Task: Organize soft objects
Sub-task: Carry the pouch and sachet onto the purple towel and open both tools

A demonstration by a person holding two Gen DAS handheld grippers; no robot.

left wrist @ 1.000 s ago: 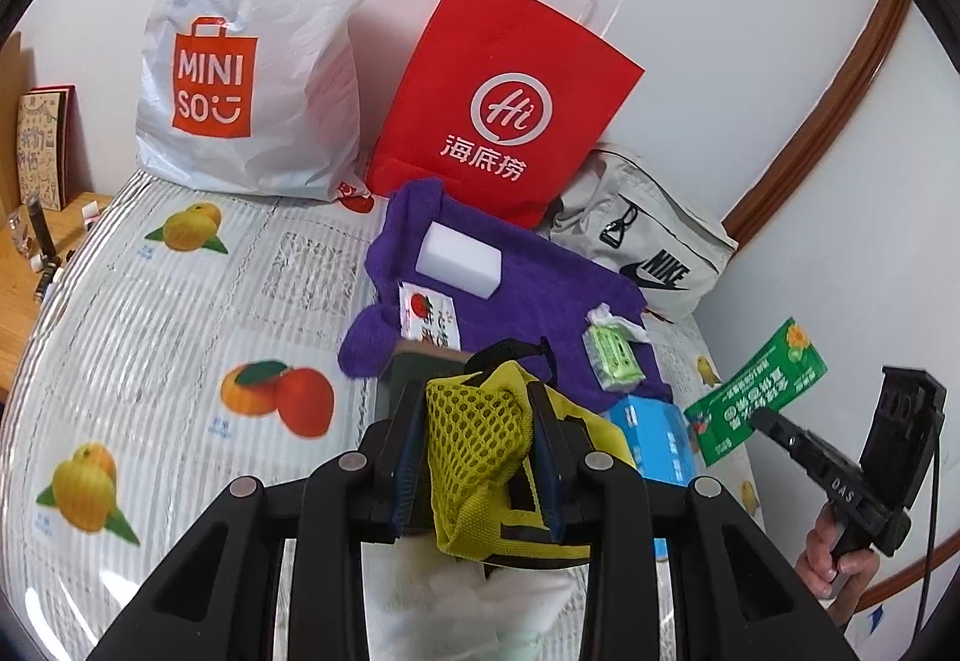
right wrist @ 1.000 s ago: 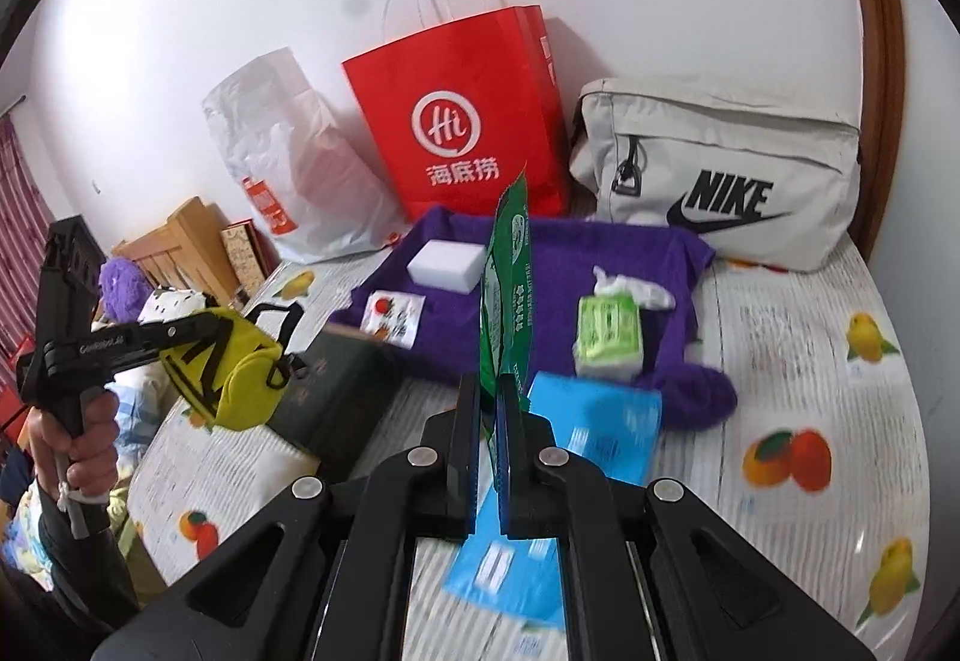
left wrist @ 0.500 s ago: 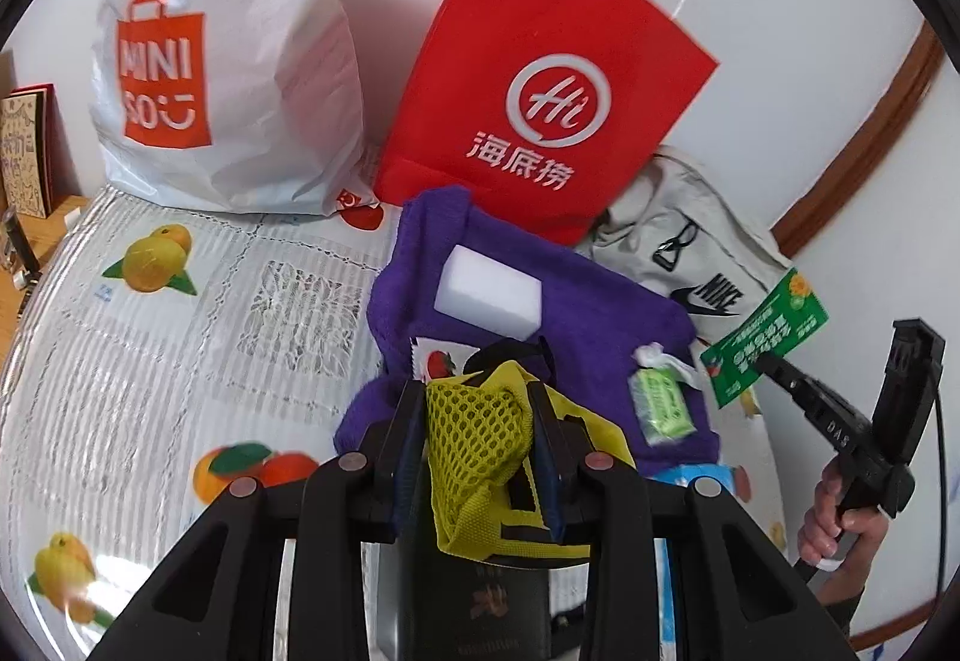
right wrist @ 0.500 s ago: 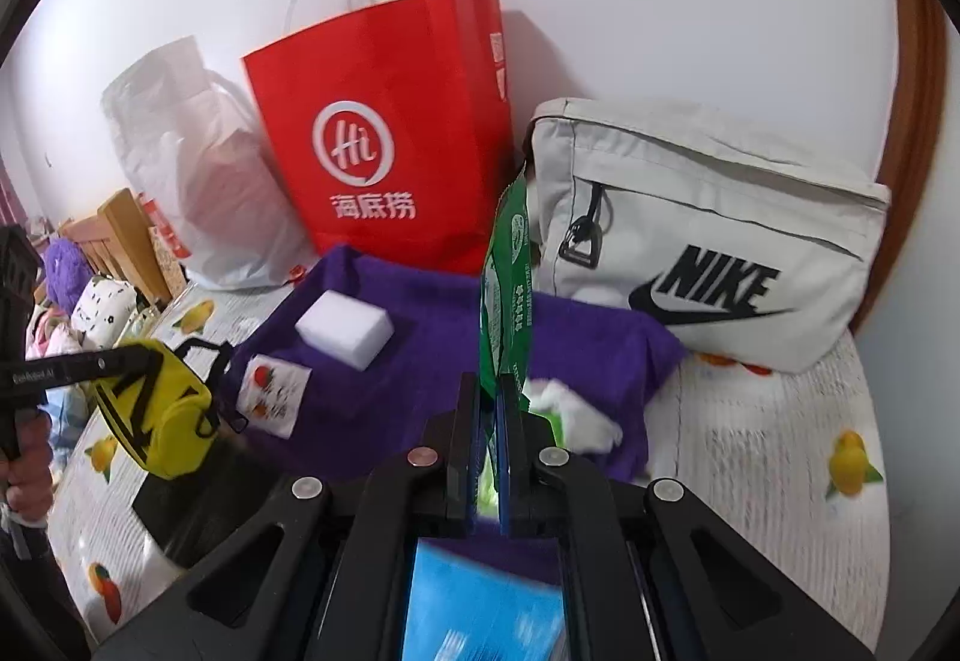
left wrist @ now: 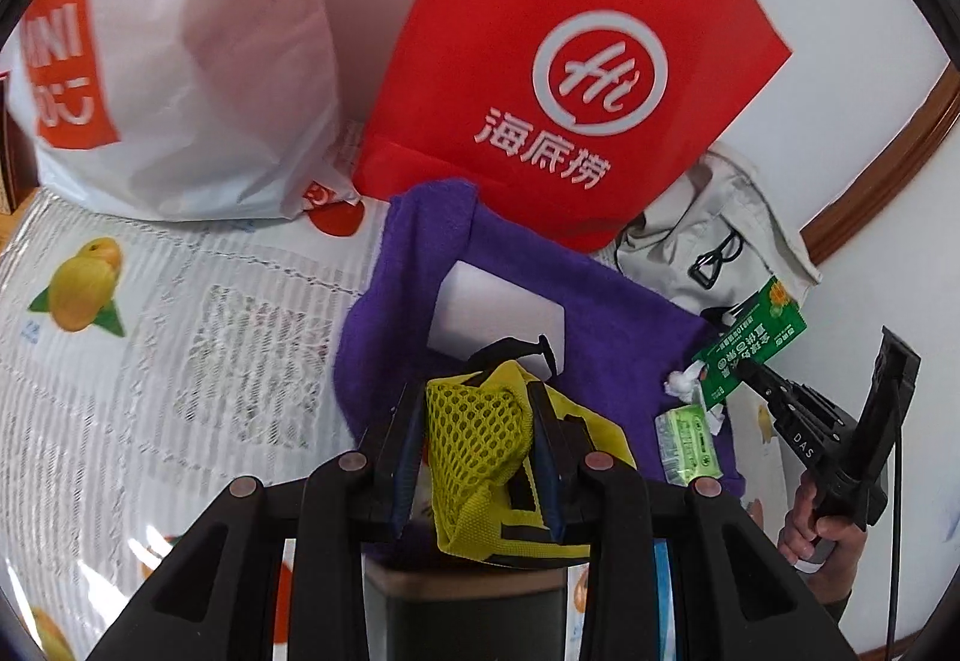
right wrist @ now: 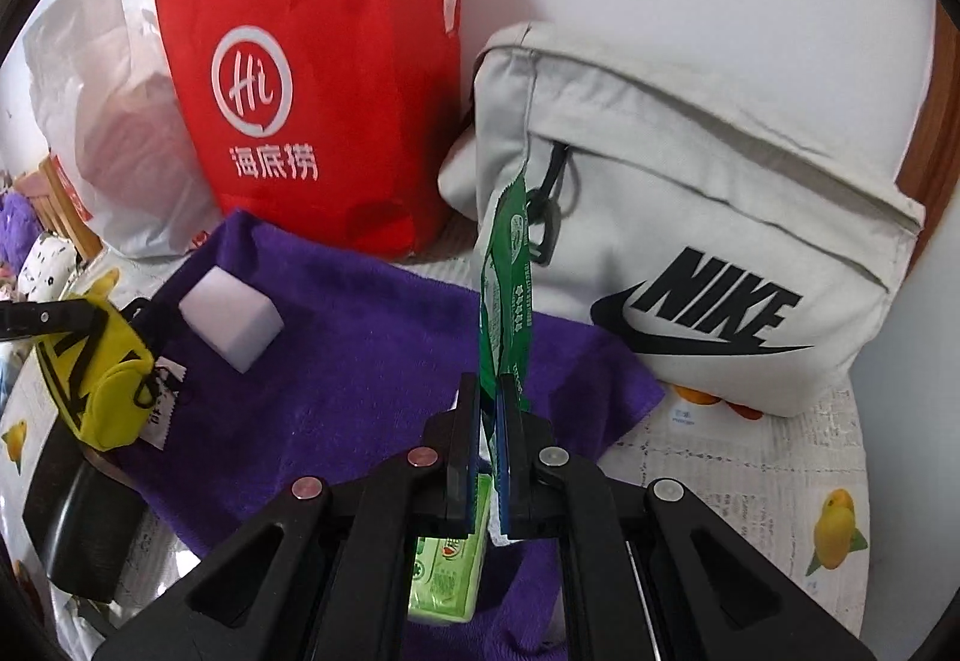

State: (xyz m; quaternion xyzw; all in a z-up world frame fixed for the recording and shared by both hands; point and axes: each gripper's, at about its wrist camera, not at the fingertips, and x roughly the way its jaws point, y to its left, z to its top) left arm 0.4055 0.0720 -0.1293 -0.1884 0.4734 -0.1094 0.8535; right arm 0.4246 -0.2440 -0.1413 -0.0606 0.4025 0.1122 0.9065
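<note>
The left gripper point(left wrist: 477, 424) has its jaws part-way apart, pinching a yellow mesh pouch point(left wrist: 480, 451) between the blue pads; the pouch bulges out between them and hangs down over a dark box point(left wrist: 474, 610) below. From the other side the pouch point(right wrist: 99, 379) shows as a small yellow bag with black straps, held up off the table at the edge of the purple towel point(right wrist: 372, 337). The right gripper point(right wrist: 491, 391) has its jaws pressed nearly together on a thin green packet point(right wrist: 507, 271), which stands edge-on and upright above the fingers, in front of the grey Nike bag point(right wrist: 690, 217). In the left view that packet point(left wrist: 753, 349) juts from the right gripper point(left wrist: 750, 370), held in a hand point(left wrist: 813, 532) over the towel's far corner. On the towel point(left wrist: 606, 319) lie a white sponge block point(left wrist: 498, 310) and a pale green tissue pack point(left wrist: 687, 442); the pack sits just beneath the right gripper. A red paper bag point(left wrist: 558, 61) and a white plastic bag point(left wrist: 180, 55) stand against the wall behind the towel, on a tablecloth point(left wrist: 180, 331) printed with fruit.
</note>
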